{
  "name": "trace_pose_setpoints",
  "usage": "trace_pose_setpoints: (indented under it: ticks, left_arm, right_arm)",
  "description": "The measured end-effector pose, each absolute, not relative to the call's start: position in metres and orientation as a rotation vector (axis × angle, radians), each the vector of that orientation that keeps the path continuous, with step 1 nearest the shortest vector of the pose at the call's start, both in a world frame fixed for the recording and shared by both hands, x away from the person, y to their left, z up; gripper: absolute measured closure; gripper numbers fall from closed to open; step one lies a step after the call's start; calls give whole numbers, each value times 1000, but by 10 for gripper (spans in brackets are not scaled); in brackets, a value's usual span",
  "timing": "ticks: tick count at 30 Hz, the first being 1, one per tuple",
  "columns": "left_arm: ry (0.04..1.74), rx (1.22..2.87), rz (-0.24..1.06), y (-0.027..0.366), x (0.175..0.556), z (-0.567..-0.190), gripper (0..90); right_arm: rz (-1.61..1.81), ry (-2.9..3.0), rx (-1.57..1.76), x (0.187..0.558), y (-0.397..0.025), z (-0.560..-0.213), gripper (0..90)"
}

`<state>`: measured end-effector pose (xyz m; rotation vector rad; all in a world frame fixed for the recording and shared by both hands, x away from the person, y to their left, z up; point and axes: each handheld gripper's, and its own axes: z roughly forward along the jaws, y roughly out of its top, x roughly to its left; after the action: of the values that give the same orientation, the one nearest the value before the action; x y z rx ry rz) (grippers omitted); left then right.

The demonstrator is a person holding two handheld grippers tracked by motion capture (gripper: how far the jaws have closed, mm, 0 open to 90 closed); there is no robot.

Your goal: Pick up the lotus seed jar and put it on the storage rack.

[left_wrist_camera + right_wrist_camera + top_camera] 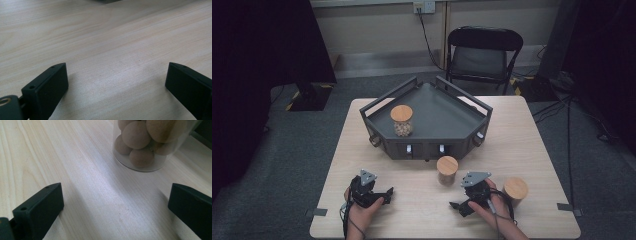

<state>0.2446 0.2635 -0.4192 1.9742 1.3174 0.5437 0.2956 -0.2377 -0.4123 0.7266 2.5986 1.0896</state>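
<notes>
Jar (143,143) of round wooden balls (136,135), right gripper (116,205) jaws apart

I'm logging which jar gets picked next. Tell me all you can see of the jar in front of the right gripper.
The jar is a clear, round container with a flat wooden lid, standing upright on the table just in front of the tray. In the right gripper view it holds tan, wood-like balls. Nothing grips it; the right gripper sits open nearby, short of it.
</notes>
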Motion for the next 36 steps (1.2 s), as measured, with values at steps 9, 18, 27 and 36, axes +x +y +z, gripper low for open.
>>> trace_pose_setpoints:
  ticks: [9, 18, 27, 36]
  left_arm:
    - [1303, 2006, 550, 260, 246, -418, 24]
    - [1299, 2014, 548, 260, 247, -418, 4]
    - [1300, 2013, 548, 260, 247, -418, 3]
    - [1300, 2013, 549, 260, 247, -418, 3]
  right_arm:
    - [1090, 2599, 727, 296, -238, -412, 0]
    - [1089, 2599, 727, 296, -238, -412, 0]
    - [1089, 2599, 727, 296, -238, -412, 0]
    - [1088, 2600, 728, 296, -238, -412, 0]
